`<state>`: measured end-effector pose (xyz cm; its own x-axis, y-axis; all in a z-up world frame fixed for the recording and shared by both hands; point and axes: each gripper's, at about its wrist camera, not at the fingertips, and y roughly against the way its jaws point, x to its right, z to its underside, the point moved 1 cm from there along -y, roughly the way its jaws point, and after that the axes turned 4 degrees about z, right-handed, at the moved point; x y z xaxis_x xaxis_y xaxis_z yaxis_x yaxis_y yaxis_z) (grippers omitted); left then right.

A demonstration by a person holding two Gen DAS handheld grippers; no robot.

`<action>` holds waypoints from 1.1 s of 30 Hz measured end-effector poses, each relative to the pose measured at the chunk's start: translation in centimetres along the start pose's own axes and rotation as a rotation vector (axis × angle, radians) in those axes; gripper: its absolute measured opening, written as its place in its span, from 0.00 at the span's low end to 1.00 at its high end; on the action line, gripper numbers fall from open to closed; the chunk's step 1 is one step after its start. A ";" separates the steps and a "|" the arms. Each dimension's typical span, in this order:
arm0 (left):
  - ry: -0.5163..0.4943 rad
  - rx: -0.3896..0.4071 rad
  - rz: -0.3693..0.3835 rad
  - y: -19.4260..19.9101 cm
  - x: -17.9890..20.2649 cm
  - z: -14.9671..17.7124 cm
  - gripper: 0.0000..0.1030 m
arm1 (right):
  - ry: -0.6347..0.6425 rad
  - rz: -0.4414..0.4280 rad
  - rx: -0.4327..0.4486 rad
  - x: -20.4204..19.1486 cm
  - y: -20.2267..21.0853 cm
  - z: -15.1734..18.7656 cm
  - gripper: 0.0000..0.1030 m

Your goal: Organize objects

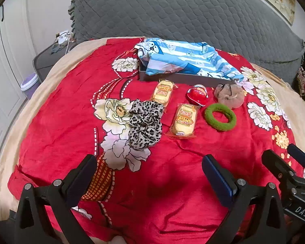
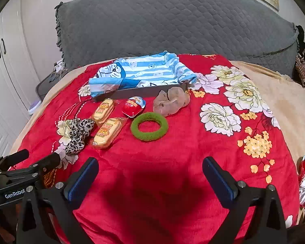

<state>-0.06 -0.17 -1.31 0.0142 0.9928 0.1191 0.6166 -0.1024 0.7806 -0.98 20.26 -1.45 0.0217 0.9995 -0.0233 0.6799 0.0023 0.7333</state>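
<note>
Two grippers hover low over a red flowered blanket on the bed, each with its jaws spread wide and nothing between them. Ahead of the left gripper, a leopard-print scrunchie lies nearest, just beyond its left jaw; a wrapped snack cake lies beside the scrunchie, a second one farther out. Beyond the right jaw of the same gripper sit a green ring scrunchie, a red egg-shaped treat and a beige scrunchie. Farthest ahead stands a shallow dark box lined with blue striped cartoon cloth. From the right gripper, the same cluster lies ahead and left of centre, the green ring closest to the midline. The left gripper shows beside its left jaw.
</note>
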 end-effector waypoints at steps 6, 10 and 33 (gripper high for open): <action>-0.017 -0.001 -0.009 1.0 0.5 0.1 1.00 | 0.031 0.003 0.005 -0.5 0.7 -0.2 1.00; -0.032 0.023 -0.021 2.6 0.8 -0.2 1.00 | 0.057 0.010 0.022 -1.0 1.8 -0.6 1.00; -0.033 0.111 -0.009 10.5 1.1 0.1 1.00 | 0.069 -0.008 0.060 -0.5 8.8 -0.3 1.00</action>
<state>6.50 -0.14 6.98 0.0329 0.9954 0.0901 0.7005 -0.0873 0.7083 4.74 19.79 5.23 -0.0329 0.9993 0.0197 0.7225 0.0102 0.6913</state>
